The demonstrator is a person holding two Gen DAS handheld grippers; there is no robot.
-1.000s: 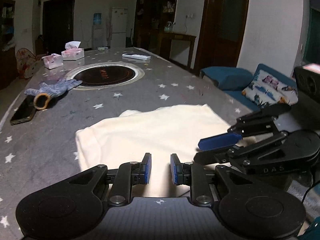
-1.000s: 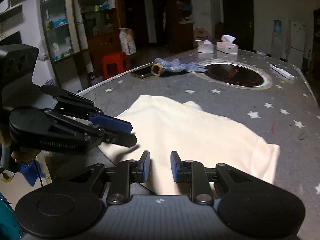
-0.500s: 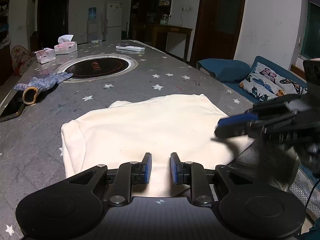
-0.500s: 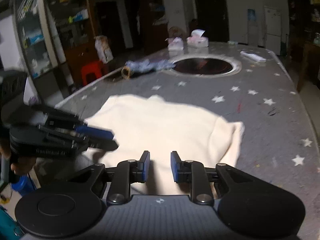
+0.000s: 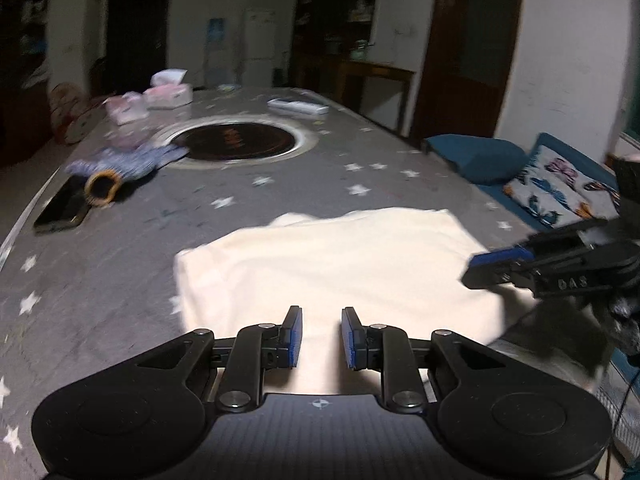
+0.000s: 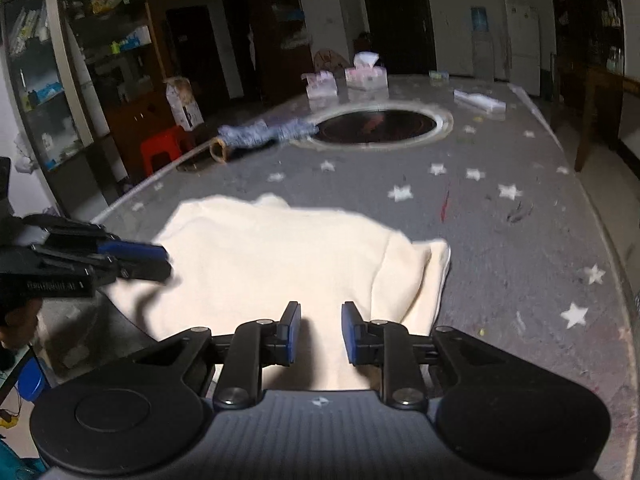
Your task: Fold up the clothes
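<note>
Cream garment [image 5: 336, 264] lies folded on the table [image 5: 120, 240].
Left gripper [image 5: 320, 338] and right gripper [image 6: 319, 334] hover over its near edge, jaws narrow, empty.

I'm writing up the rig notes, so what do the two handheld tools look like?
Both are matte black. The left tool and right tool each have two linked fingers with blue ribbed pads, round pivot housings, silver rivets and a ribbed front plate. Pale lettering marks each tool's side.

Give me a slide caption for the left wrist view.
Left gripper open above a folded cream cloth garment on a star-patterned grey table.
</note>
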